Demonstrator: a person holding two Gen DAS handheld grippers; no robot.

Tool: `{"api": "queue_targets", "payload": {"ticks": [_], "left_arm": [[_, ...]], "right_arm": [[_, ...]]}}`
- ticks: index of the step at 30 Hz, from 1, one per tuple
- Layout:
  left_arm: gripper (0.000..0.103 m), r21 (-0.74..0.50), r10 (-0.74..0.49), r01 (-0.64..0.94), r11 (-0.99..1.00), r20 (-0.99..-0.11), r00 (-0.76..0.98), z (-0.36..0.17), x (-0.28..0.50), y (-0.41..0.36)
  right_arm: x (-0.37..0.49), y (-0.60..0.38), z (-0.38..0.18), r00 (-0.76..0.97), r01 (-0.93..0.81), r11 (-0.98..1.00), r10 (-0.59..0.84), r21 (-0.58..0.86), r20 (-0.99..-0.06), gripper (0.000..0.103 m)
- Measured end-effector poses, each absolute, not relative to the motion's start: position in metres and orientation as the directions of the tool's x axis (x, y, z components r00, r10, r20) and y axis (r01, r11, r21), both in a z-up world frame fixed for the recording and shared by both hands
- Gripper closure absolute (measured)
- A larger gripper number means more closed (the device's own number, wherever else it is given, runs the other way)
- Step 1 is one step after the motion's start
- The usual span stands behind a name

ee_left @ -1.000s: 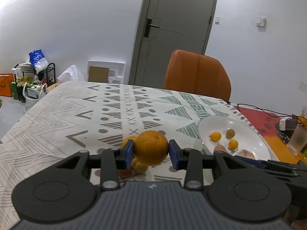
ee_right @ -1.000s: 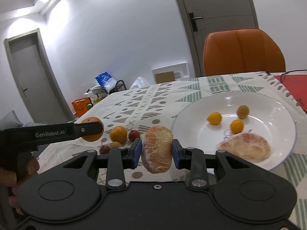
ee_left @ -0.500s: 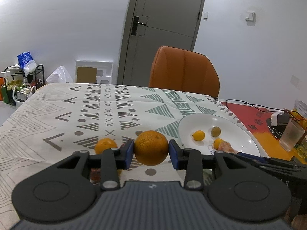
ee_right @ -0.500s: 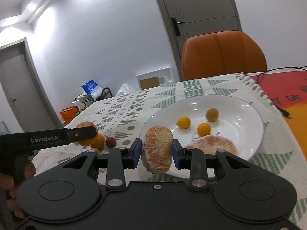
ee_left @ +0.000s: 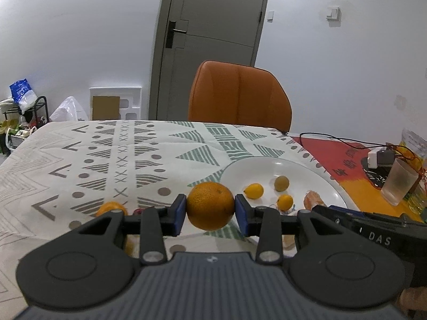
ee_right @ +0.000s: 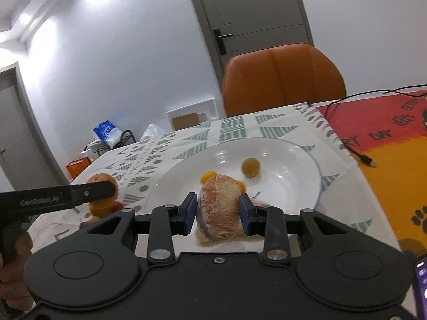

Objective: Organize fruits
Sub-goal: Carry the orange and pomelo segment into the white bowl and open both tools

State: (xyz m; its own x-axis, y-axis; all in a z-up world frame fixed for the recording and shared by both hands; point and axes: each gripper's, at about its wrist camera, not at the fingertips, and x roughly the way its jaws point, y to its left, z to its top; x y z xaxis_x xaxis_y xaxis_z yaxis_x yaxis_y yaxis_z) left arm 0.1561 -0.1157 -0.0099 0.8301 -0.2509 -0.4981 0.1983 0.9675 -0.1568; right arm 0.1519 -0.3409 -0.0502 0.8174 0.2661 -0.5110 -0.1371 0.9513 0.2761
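Observation:
My left gripper [ee_left: 210, 211] is shut on an orange [ee_left: 210, 205] and holds it above the patterned tablecloth, just left of the white plate [ee_left: 307, 170]. My right gripper [ee_right: 217, 212] is shut on a peeled pomelo segment [ee_right: 218, 210] over the near rim of the plate [ee_right: 293, 165]. The plate holds two small yellow fruits [ee_left: 254, 191], a brownish-green one [ee_left: 281, 183] and another pomelo piece [ee_left: 313, 199]. The left gripper with its orange [ee_right: 102, 180] shows at the left of the right wrist view.
A second orange [ee_left: 110, 208] and small red fruits [ee_right: 117, 206] lie on the cloth left of the plate. An orange chair [ee_left: 238, 96] stands behind the table. A plastic cup [ee_left: 399, 181], cables and a charger [ee_left: 380, 157] are at the right on the red mat.
Both grippers have moved right toward the plate with their fruit still held. The right gripper now hangs over the plate's near rim, hiding the pomelo piece on the plate.

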Motion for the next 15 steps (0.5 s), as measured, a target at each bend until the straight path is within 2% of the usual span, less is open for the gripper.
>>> {"api": "queue_targets", "payload": {"ticks": [9,12,15], "left_arm": [[0.065,-0.169,-0.284,0.229,0.959,-0.51,0.812,-0.015,0.171,-0.135],[0.065,-0.172,-0.297,0.242,0.955,-0.509,0.808,-0.015,0.174,-0.143],[0.065,-0.176,-0.312,0.258,0.95,-0.511,0.801,-0.016,0.177,-0.15]], "right_arm": [[0.168,-0.352,-0.047,0.834,-0.105,0.963,0.221,0.249,-0.505,0.071],[0.171,-0.356,-0.045,0.851,-0.084,0.964,0.2,0.251,-0.485,0.066],[0.168,-0.356,-0.042,0.852,-0.089,0.963,0.205,0.253,-0.482,0.065]]}}
